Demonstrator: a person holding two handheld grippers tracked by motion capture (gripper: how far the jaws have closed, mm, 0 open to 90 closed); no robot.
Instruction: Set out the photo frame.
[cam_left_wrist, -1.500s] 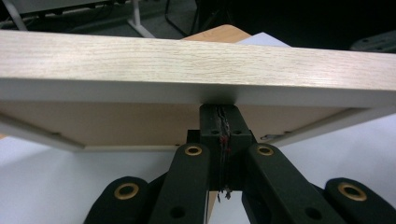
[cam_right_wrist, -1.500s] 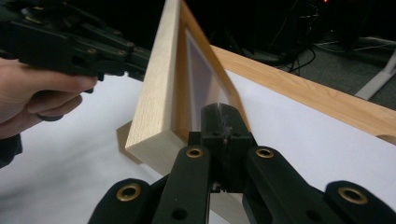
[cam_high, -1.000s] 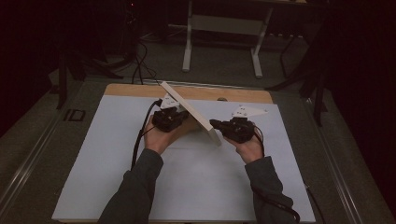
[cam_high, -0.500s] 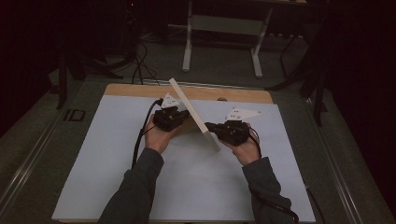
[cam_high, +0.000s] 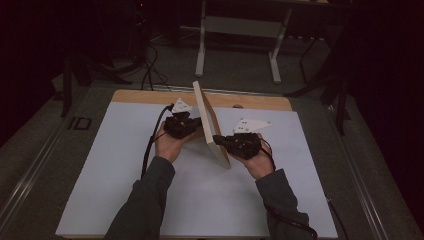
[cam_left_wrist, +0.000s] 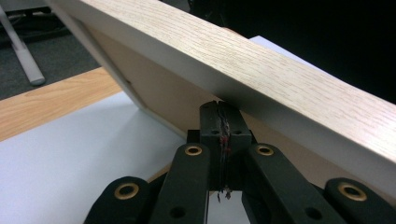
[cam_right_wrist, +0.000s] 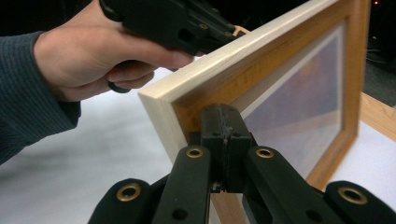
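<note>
A light wooden picture frame (cam_high: 209, 122) stands tilted on its edge on the white mat, between my two grippers. My left gripper (cam_high: 196, 127) is shut, and its closed tips (cam_left_wrist: 219, 108) rest against the frame's brown back (cam_left_wrist: 154, 88), under the pale wooden edge (cam_left_wrist: 261, 70). My right gripper (cam_high: 218, 140) is shut too, with its closed tips (cam_right_wrist: 223, 112) against the frame's front border (cam_right_wrist: 187, 100) near a corner. Beside them is the frame's glass (cam_right_wrist: 303, 88). Neither gripper has anything between its jaws. The other hand and its gripper (cam_right_wrist: 173, 21) show above the frame's top edge.
A white mat (cam_high: 115, 170) covers the table, with a bare wooden strip (cam_high: 145, 96) along the far edge. Beyond the table stand white desk legs (cam_high: 201, 50) and floor cables (cam_high: 147, 65). A cable (cam_high: 295, 225) trails from the right forearm.
The frame has swung so that it stands steeper and more edge-on to the high view, its top edge moving right. The right hand shifted slightly left and nearer. The left hand stayed in place.
</note>
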